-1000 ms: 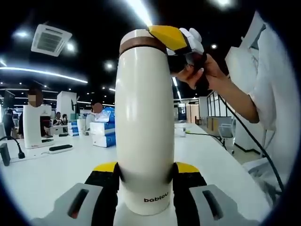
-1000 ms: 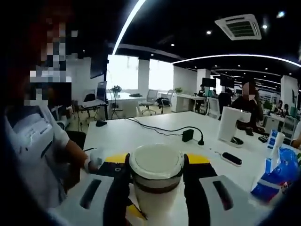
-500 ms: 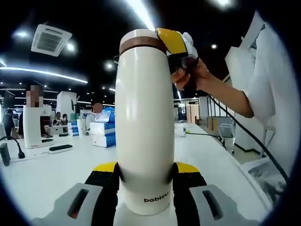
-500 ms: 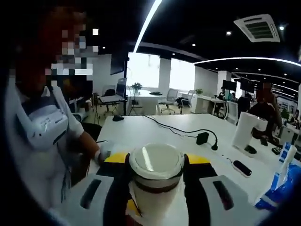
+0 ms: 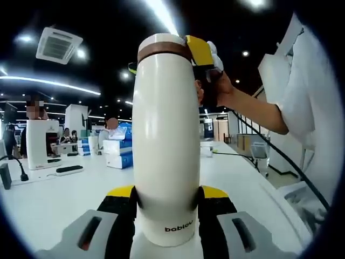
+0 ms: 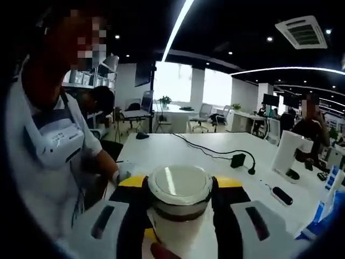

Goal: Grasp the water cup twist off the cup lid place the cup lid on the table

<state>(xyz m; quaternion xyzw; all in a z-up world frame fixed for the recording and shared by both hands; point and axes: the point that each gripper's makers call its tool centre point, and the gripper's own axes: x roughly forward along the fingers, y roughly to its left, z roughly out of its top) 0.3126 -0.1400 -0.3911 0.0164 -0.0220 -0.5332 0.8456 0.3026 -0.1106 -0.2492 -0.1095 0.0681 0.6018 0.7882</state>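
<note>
Left gripper (image 5: 166,200) clamped on upright water cup (image 5: 166,135), right gripper (image 6: 179,190) clamped around cup lid (image 6: 179,186)

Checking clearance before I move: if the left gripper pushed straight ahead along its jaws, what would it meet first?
Nothing new: the left gripper is already shut on the cup, which stands directly between its jaws and blocks the way.
</note>
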